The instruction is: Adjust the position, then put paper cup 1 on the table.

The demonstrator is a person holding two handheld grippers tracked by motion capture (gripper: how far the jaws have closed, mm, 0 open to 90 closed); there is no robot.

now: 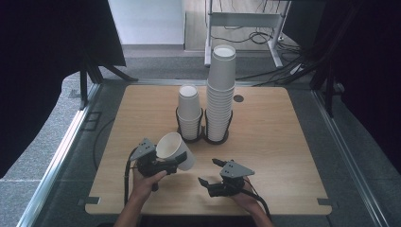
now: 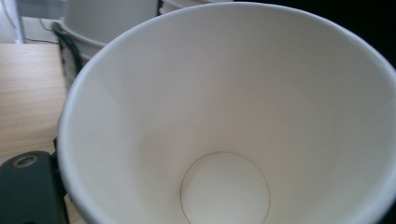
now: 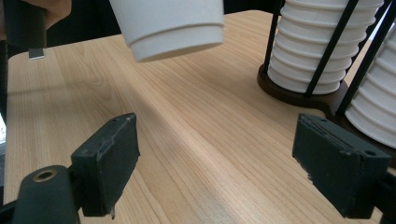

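Two cup stacks [image 1: 208, 101] stand on a wooden table [image 1: 283, 142] above grey carpet [image 1: 42, 142].

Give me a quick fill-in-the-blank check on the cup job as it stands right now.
1. The left gripper holds a single white paper cup by its ____.
2. The right gripper has its jaws ____, with nothing between them.
3. The taller stack of cups stands to the ____ of the shorter stack in the high view.
4. Both stacks sit in a dark holder on the ____ table.

Missing words: rim; open; right; wooden
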